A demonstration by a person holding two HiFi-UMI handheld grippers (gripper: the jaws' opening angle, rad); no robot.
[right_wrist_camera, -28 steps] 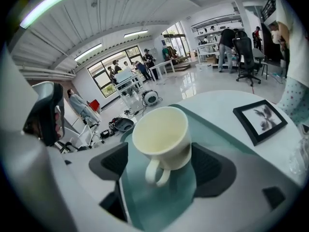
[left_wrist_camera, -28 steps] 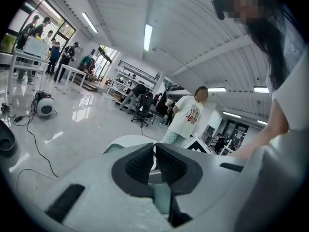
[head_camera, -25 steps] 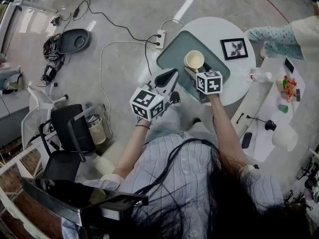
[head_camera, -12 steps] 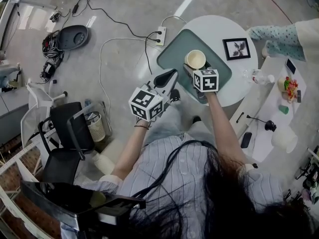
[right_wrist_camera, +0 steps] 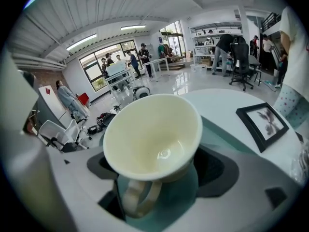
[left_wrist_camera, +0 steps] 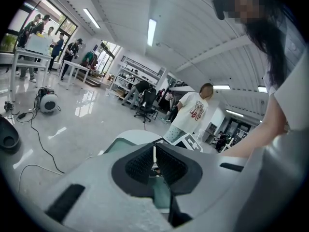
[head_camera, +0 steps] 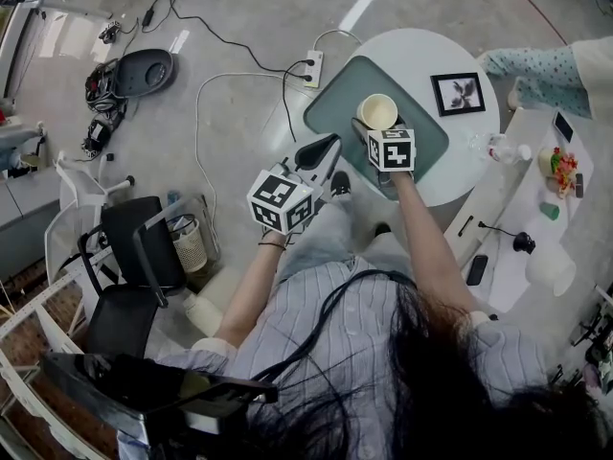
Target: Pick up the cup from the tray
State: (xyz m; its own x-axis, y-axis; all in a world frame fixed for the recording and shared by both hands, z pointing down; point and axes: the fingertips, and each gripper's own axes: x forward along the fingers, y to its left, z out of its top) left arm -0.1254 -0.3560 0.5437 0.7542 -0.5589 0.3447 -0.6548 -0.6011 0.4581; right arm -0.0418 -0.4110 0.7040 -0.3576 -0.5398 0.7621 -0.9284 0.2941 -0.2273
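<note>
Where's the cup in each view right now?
Head view: cup upper centre, on the green tray.
Left gripper view: not in it.
Right gripper view: fills centre, between the right gripper's opening jaws.
Shared landmark: the tray, seen in all three.

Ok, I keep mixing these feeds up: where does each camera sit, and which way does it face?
Head view: on the person's head, steeply down at the table, tray and cup; forearms, hair, left gripper, right gripper show.
Left gripper view: on that gripper, along its shut jaws across the room; the person's arm at right.
Right gripper view: on that gripper, along its opening jaws, the cup between them; no body shows.
Shared: head and right gripper views both show cup and picture frame.
</note>
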